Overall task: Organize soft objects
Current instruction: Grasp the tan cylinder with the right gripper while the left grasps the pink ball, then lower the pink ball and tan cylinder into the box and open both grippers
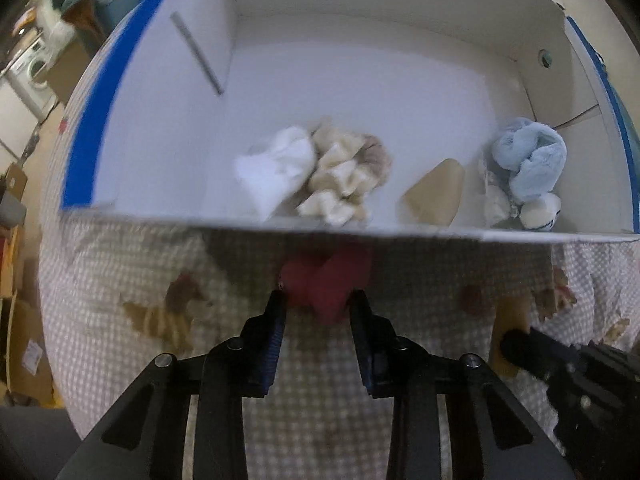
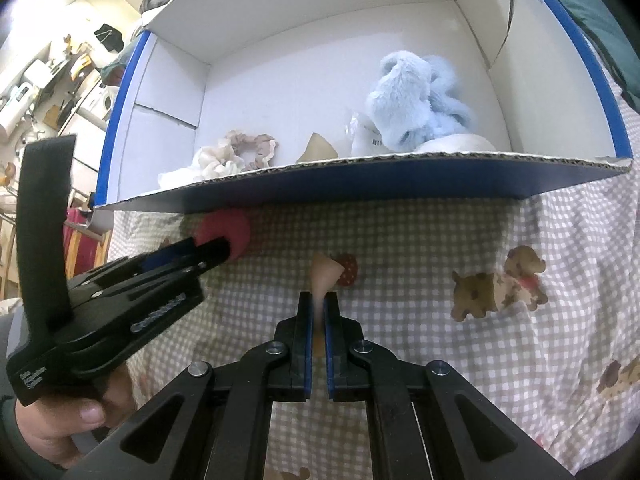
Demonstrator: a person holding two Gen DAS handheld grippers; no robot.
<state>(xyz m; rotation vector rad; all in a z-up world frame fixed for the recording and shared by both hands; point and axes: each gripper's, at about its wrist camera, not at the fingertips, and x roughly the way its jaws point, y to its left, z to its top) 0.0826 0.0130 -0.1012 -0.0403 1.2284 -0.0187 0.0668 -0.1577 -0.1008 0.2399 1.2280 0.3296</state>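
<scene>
The left gripper's (image 1: pixel 318 298) jaws pinch a crumpled dark-red soft cloth lump (image 1: pixel 326 278); the right gripper's (image 2: pixel 319 300) jaws clamp a thin beige sponge wedge (image 2: pixel 325 274).

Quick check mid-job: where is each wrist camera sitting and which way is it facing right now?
Left wrist: on the left gripper, angled down at the checked cloth, jaws around a dark red soft object beside the white cardboard box; right gripper at lower right.
Right wrist: on the right gripper, facing down, jaws shut on a beige sponge wedge; left gripper and hand at left.
Shared: box, pale blue plush toy, red object.
</scene>
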